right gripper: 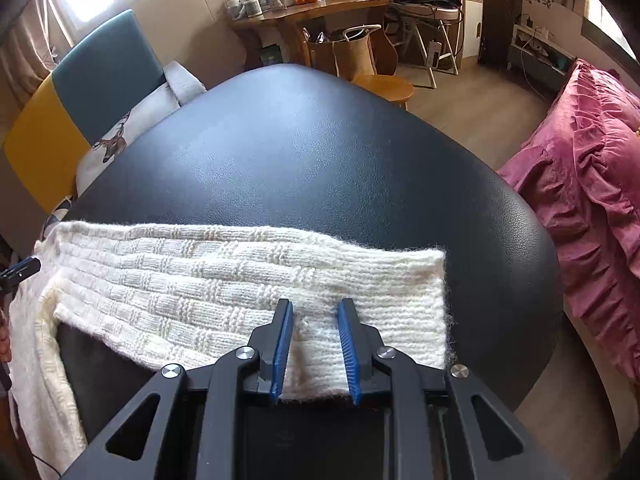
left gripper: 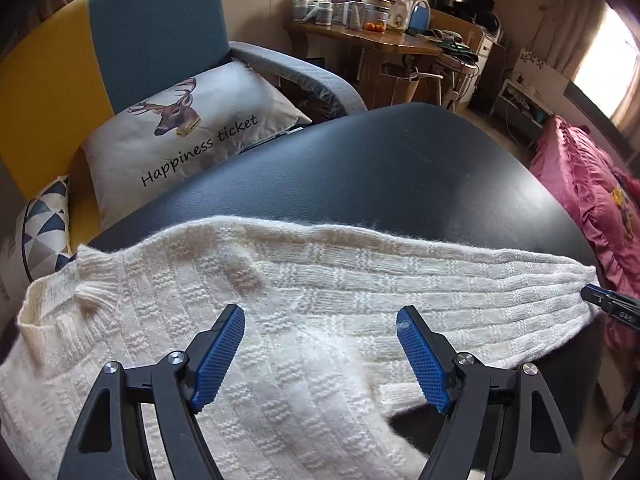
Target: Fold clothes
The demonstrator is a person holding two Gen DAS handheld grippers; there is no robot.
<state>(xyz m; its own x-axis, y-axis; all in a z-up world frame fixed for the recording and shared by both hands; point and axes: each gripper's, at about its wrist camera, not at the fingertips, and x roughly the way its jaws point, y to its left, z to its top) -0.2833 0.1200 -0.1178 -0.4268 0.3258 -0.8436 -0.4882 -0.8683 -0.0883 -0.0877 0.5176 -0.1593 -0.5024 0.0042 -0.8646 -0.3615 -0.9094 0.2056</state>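
Flanking the sweater [left gripper: 280, 300]: deer pillow [left gripper: 188, 136], pink bedding [right gripper: 580, 184].

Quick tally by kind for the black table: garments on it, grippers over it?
Cream knit sweater: 1, spread on the black table, sleeve laid out to one side
Grippers: 2, left gripper and right gripper
Total: 3
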